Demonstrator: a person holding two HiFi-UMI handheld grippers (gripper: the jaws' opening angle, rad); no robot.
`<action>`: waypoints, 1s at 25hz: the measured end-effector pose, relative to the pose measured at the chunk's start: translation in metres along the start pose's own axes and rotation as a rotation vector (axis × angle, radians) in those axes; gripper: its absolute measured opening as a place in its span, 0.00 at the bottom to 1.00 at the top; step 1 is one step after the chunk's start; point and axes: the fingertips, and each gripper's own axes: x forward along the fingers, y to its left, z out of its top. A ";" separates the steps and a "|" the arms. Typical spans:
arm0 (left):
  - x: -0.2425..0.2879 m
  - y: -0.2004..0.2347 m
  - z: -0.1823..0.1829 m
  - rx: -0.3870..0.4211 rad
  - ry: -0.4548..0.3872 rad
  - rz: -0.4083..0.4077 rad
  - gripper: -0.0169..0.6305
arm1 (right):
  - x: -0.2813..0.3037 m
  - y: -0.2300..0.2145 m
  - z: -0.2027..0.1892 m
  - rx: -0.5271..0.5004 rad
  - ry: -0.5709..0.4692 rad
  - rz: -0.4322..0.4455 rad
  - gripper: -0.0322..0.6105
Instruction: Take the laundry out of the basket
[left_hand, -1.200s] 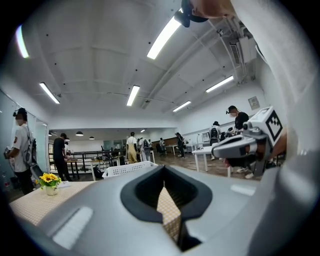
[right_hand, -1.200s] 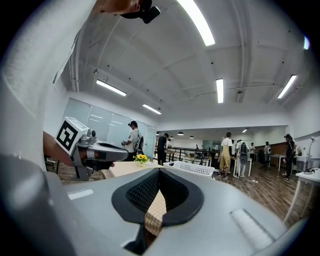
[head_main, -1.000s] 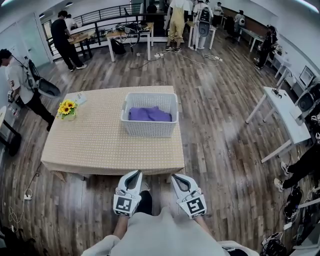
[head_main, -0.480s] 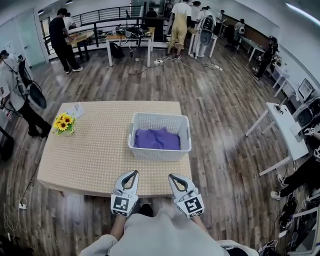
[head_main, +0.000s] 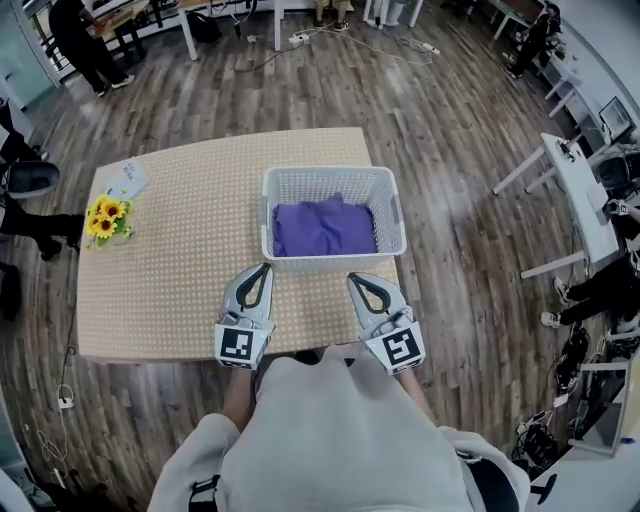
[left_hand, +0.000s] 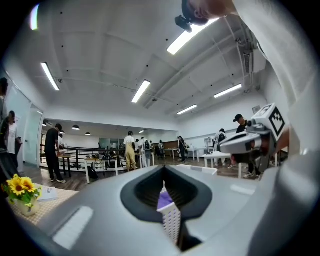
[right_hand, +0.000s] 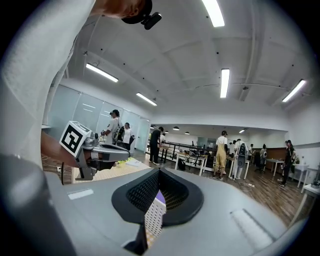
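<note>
Purple laundry (head_main: 325, 228) lies in the white basket (head_main: 330, 263) on the counter's (head_main: 180, 260) 3 o'clock side. At the basket's 6 o'clock, the left tool (head_main: 261, 270) and right tool (head_main: 356, 279) hover, both closed and empty.

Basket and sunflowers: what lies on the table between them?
Nothing; the head view shows only bare tablecloth between the basket and the sunflowers.

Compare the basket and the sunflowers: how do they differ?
Size: the basket is much larger than the sunflowers. Place: the basket stands on the right half of the table, just ahead of the shut left gripper and right gripper; the sunflowers sit at its left edge. Look: the basket is white lattice holding purple laundry; the sunflowers are yellow. Shared: both rest on the table, touched by neither gripper.
</note>
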 end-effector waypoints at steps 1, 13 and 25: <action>0.005 0.002 -0.002 -0.004 0.005 -0.007 0.04 | 0.003 -0.003 -0.003 0.010 0.008 -0.009 0.05; 0.045 0.017 -0.027 -0.061 0.105 -0.007 0.04 | 0.035 -0.043 -0.031 0.103 0.079 -0.020 0.05; 0.069 0.039 -0.057 -0.102 0.201 0.084 0.04 | 0.079 -0.077 -0.048 0.174 0.112 0.060 0.05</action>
